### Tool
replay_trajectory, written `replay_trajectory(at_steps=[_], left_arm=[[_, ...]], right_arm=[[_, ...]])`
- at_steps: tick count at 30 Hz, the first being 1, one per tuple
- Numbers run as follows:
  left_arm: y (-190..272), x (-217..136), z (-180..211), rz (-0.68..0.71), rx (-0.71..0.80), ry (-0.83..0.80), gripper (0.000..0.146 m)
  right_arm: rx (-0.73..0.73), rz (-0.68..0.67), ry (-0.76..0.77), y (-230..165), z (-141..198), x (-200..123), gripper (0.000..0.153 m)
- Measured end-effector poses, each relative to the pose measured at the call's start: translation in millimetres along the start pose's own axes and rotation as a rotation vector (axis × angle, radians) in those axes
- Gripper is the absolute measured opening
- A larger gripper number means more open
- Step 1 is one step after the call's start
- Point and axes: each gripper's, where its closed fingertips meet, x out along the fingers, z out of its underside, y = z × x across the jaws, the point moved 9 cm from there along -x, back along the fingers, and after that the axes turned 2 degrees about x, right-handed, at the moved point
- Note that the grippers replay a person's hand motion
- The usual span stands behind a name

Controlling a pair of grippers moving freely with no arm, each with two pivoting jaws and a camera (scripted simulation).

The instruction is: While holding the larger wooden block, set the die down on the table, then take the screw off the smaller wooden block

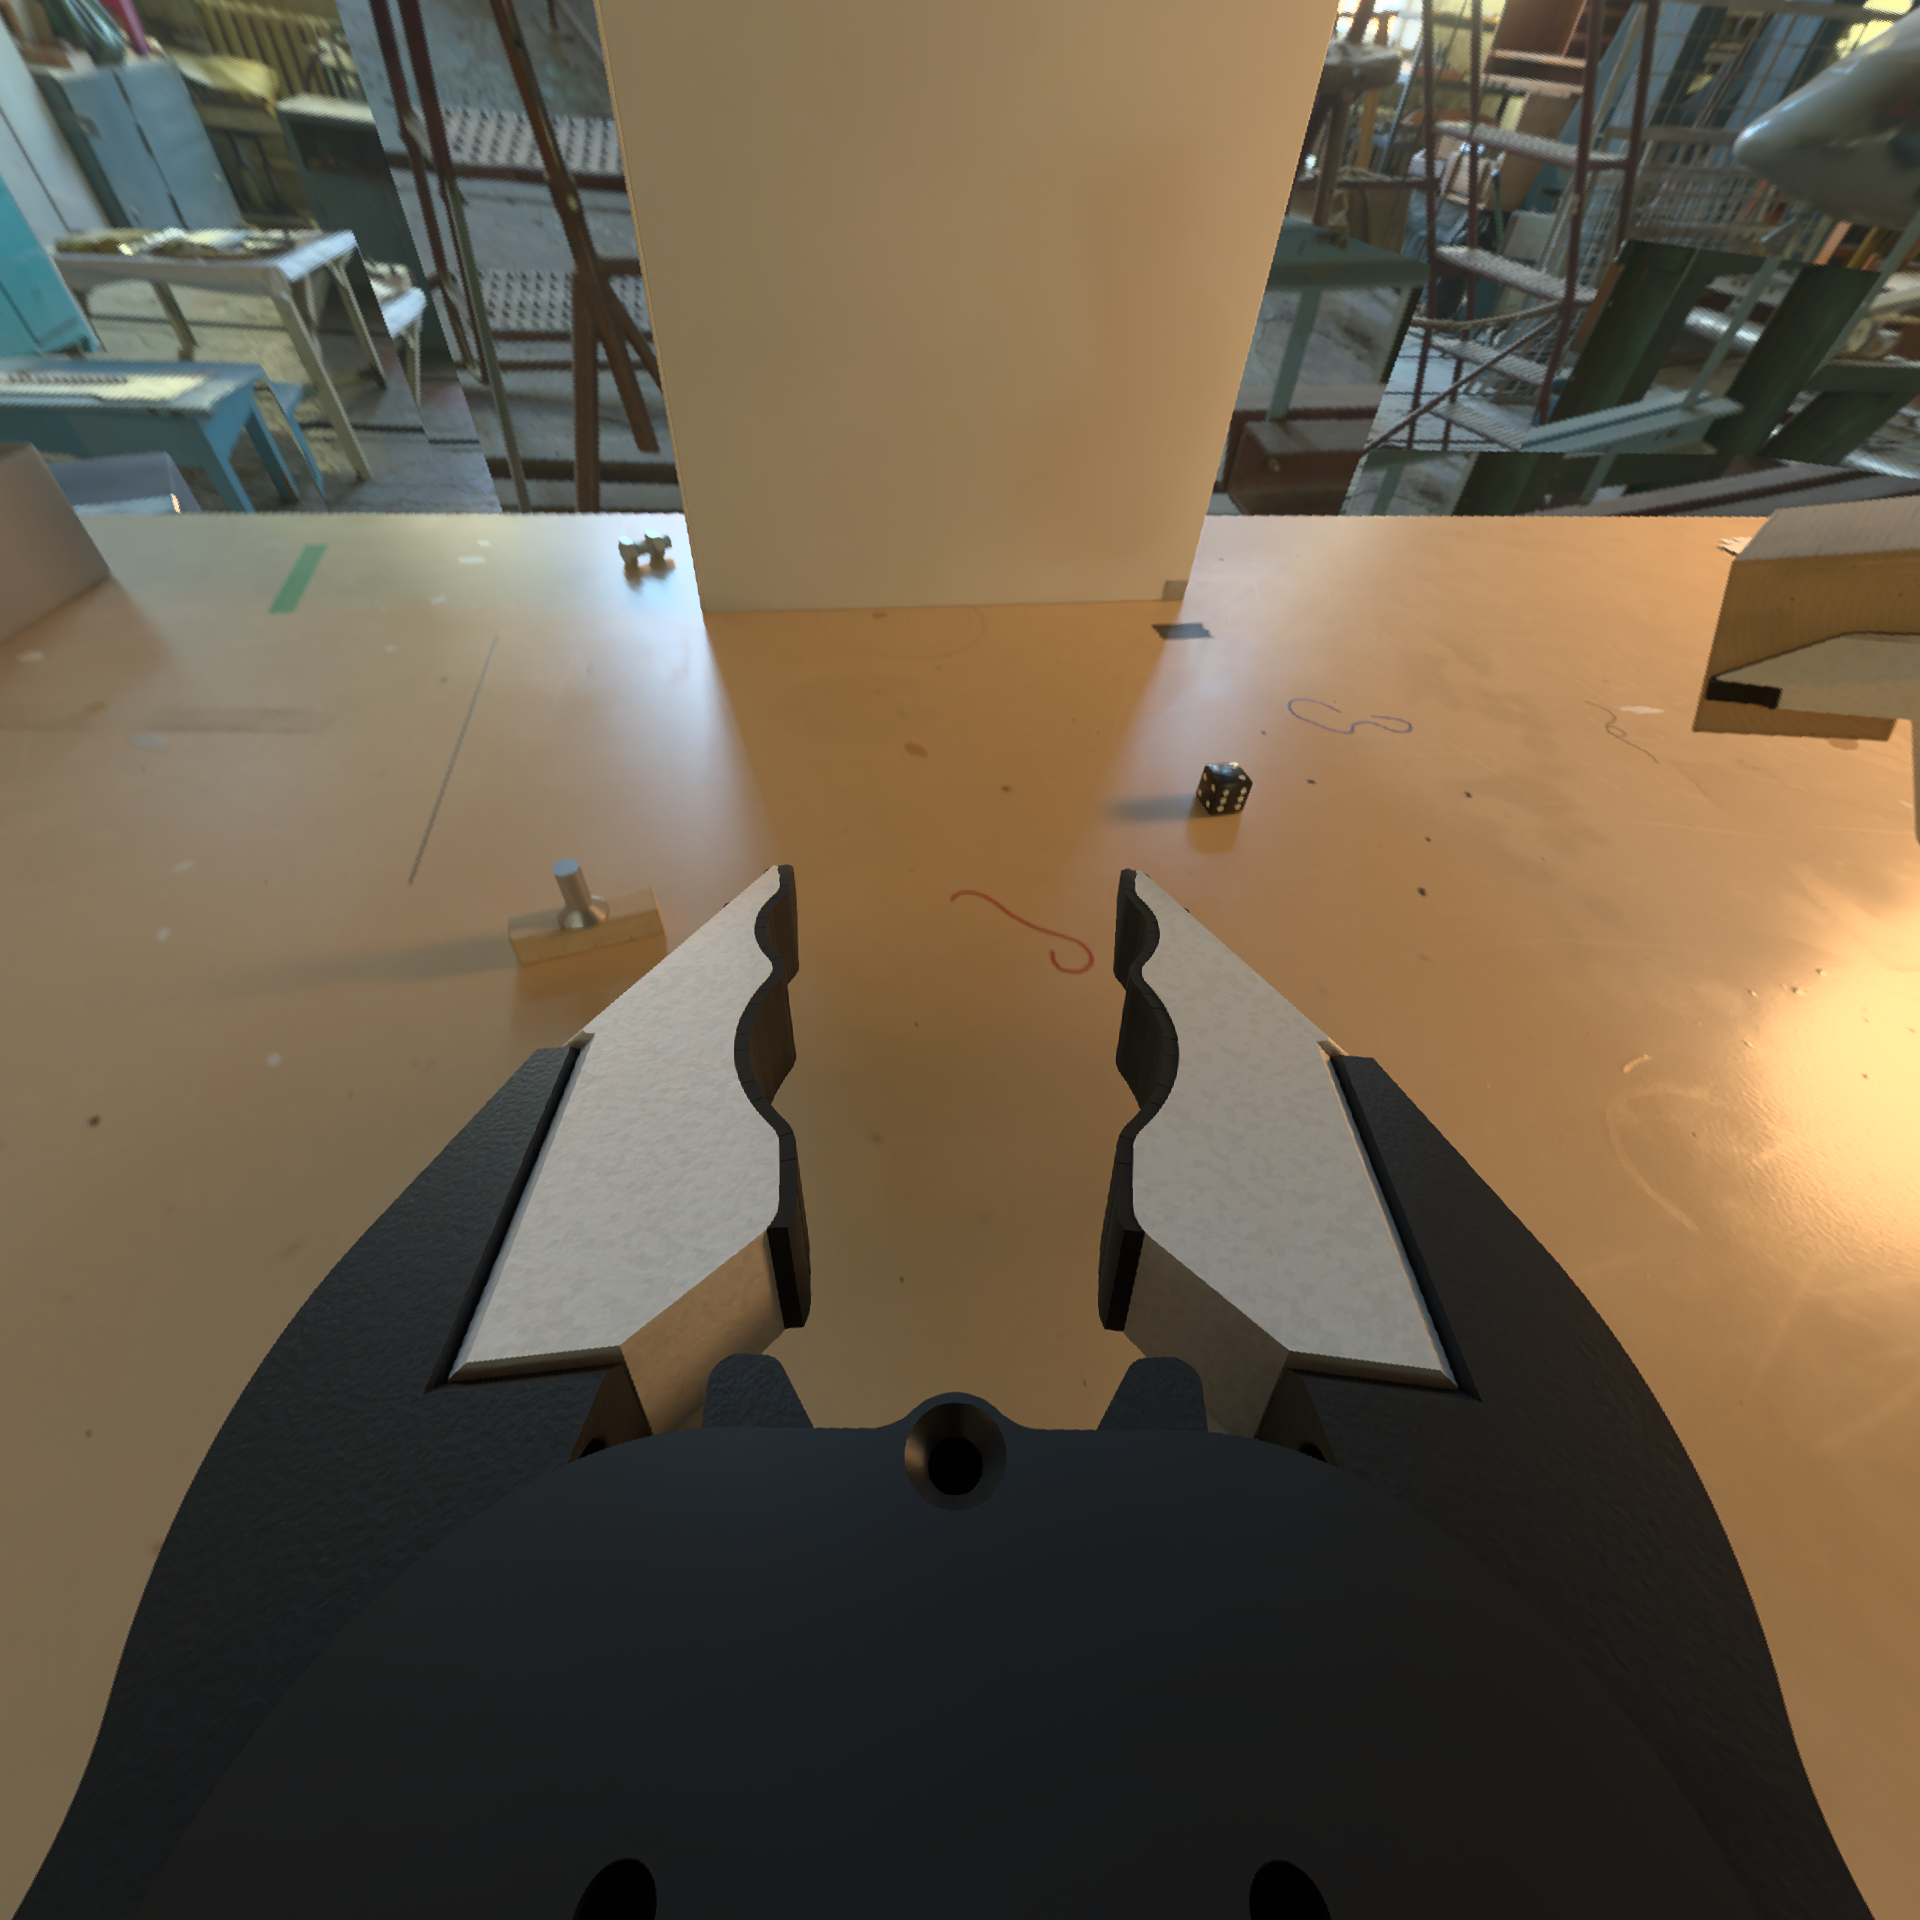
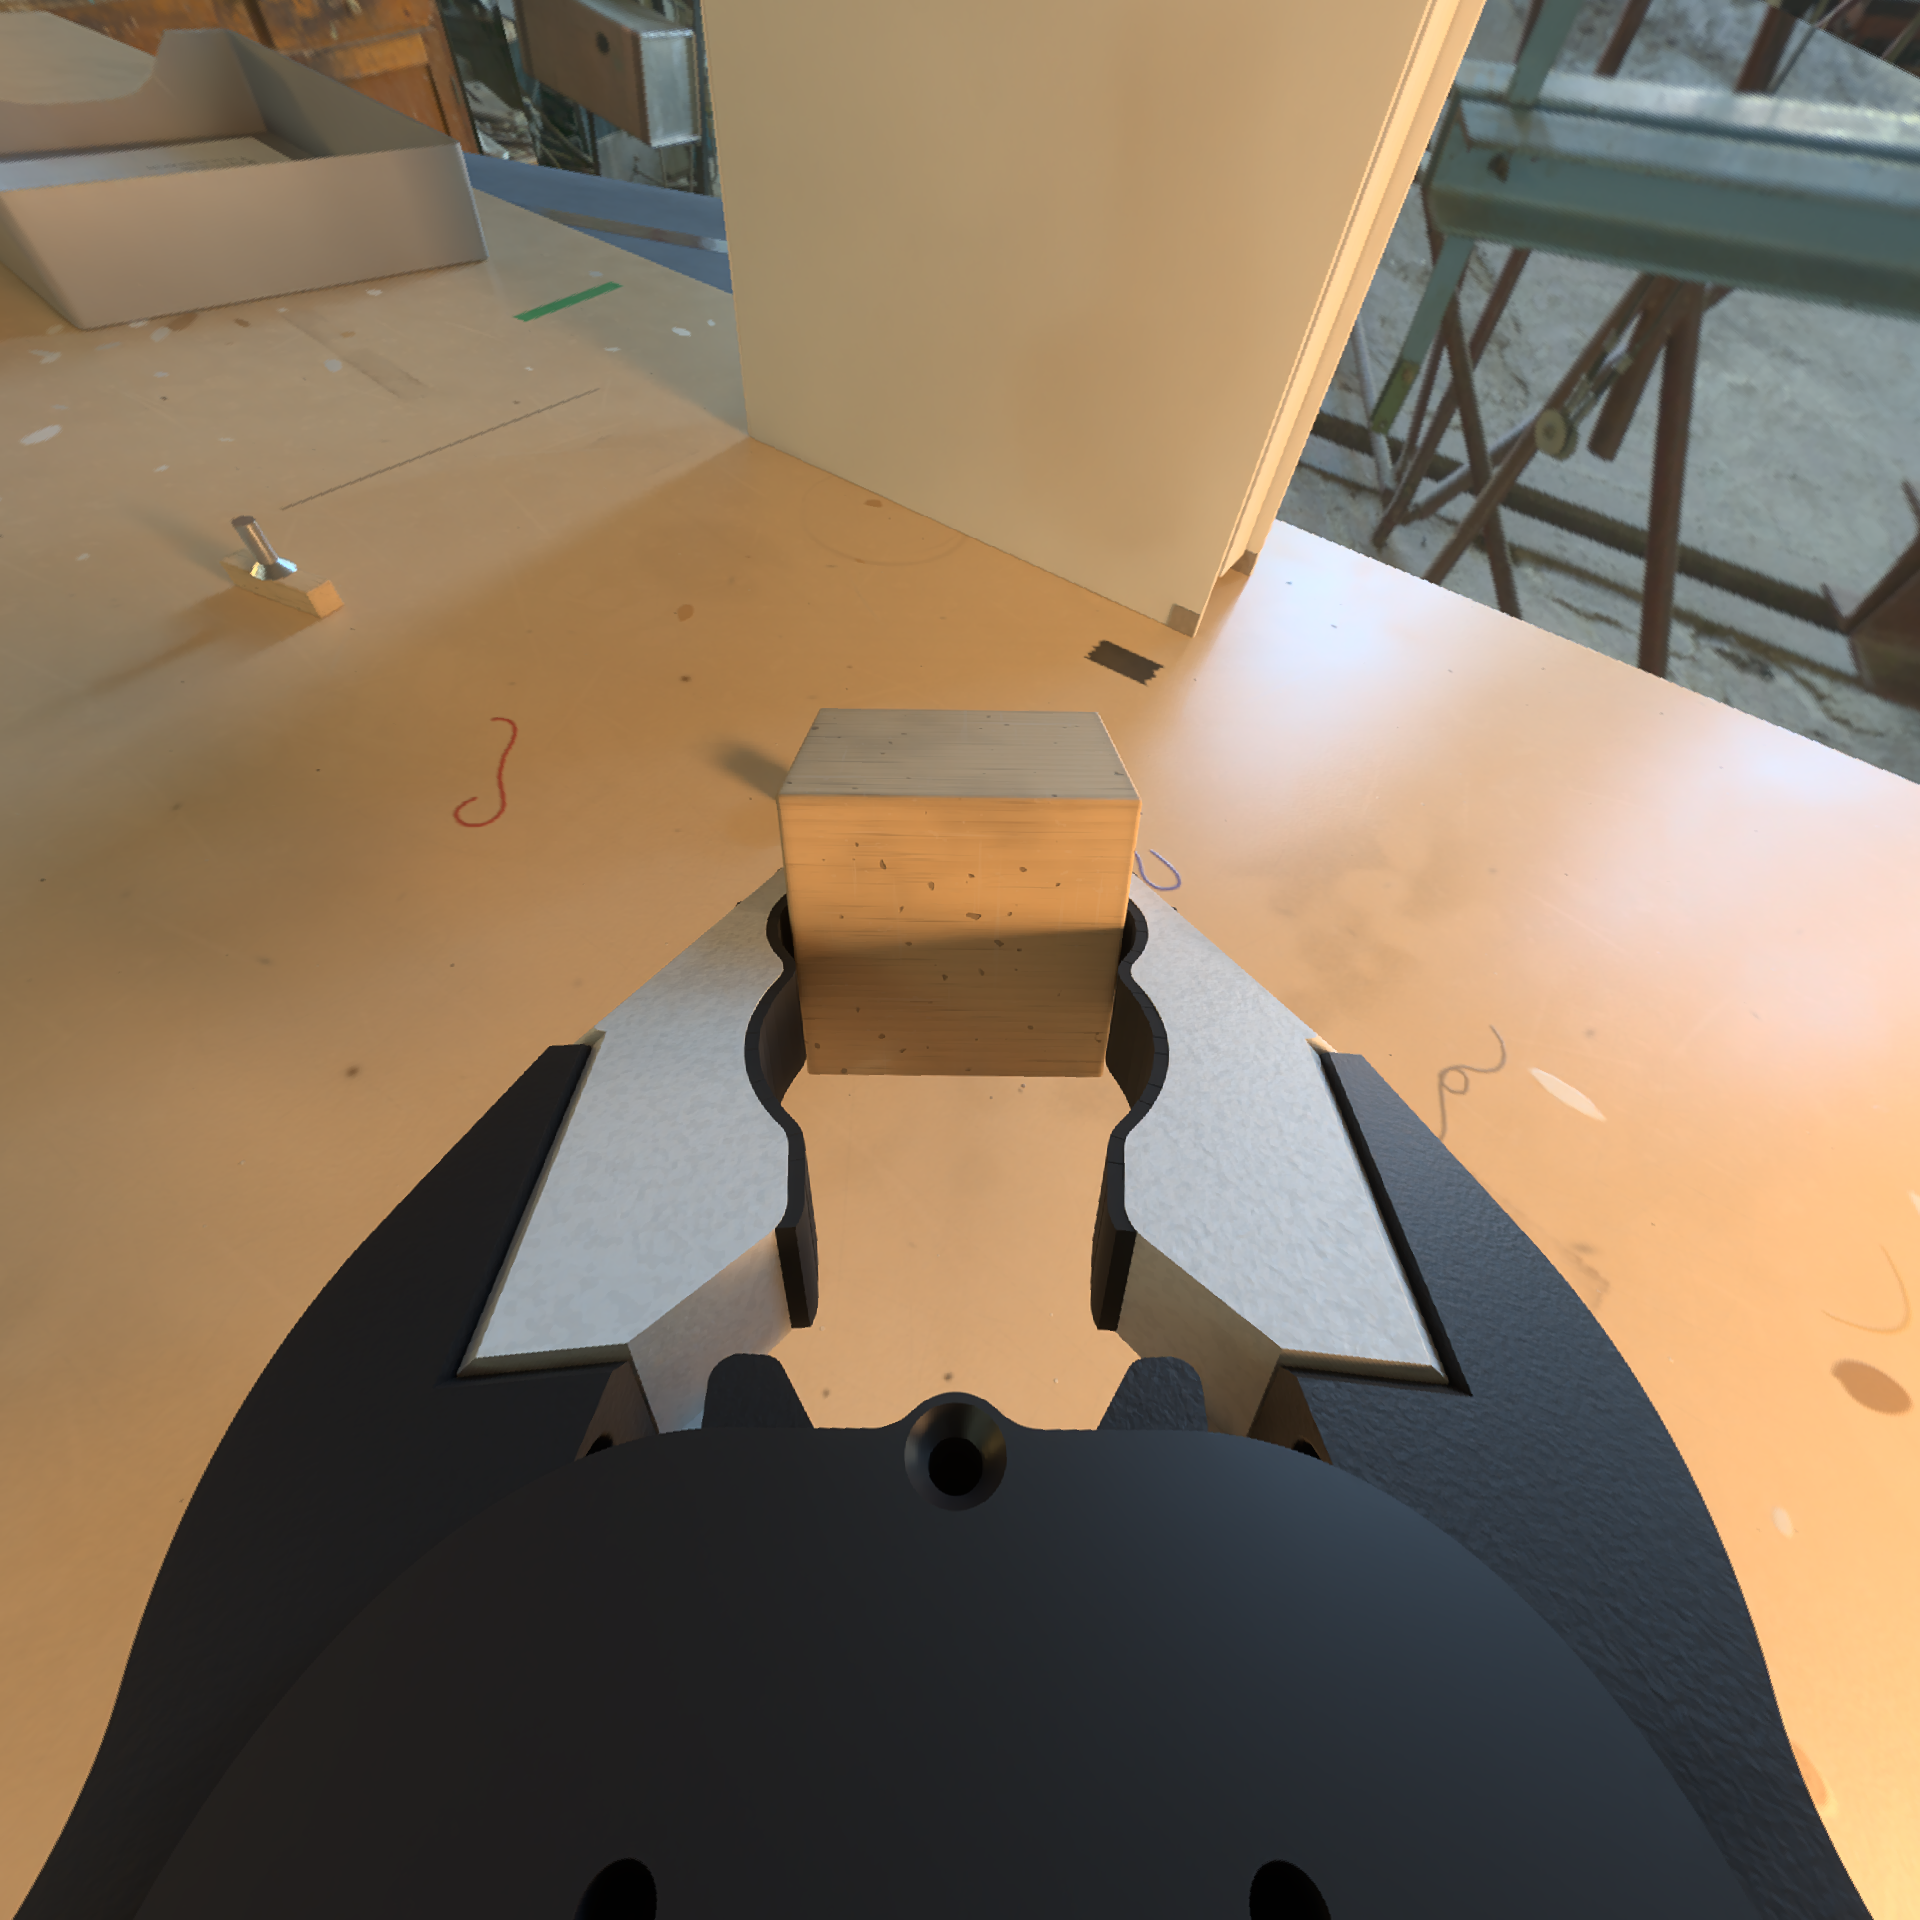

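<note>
My left gripper (image 1: 956,883) is open and empty, low over the table. The black die (image 1: 1223,789) lies on the table ahead of it, to the right. The smaller wooden block (image 1: 587,925) lies just left of my left fingertip, with the metal screw (image 1: 575,896) standing head-down on it. My right gripper (image 2: 956,904) is shut on the larger wooden block (image 2: 956,894), a pale cube that also shows at the right edge of the left wrist view (image 1: 1808,592). The small block (image 2: 301,590) and screw (image 2: 260,545) sit far left in the right wrist view. The die is hidden there.
A tall white panel (image 1: 951,312) stands upright on the orange table (image 1: 1455,1039) straight ahead. A small metal bolt part (image 1: 645,551) lies by its left foot. A grey tray (image 2: 239,239) sits at the table's far left corner. The table's far edge runs behind the panel.
</note>
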Motion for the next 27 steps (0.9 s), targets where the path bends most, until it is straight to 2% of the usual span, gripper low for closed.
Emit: replay_trajectory(at_steps=[7, 9, 13, 15, 19, 23, 27], left_arm=[[-16.6, -11.9, 0.9, -0.028, 0.056, -0.028, 0.060], [-27.9, -13.8, -5.3, -0.027, 0.118, -0.043, 0.060], [-72.5, -11.6, -34.6, 0.039, 0.346, -0.109, 0.049], [-99.3, -0.4, -50.9, 0.142, 0.475, -0.196, 0.050], [-146.1, 38.2, -74.4, 0.439, 0.733, -0.405, 0.054], [-165.5, 87.8, -82.5, 0.710, 0.733, -0.622, 0.052], [-168.0, 125.1, -71.8, 0.870, 0.816, -0.750, 0.046]], right_arm=[[0.003, -0.012, 0.000, 0.8, -1.0, 3.2, 0.057], [0.004, -0.012, 0.000, 2.1, -1.7, 3.0, 0.057], [0.005, -0.014, 0.007, 3.4, -4.6, 2.5, 0.057], [0.003, -0.017, 0.002, 2.9, -6.7, 3.3, 0.057], [-0.013, -0.006, -0.021, 4.1, -9.6, 6.1, 0.057], [-0.001, 0.007, -0.036, 4.0, -11.2, 9.8, 0.057], [0.002, 0.027, -0.041, 2.5, -13.6, 6.8, 0.057]])
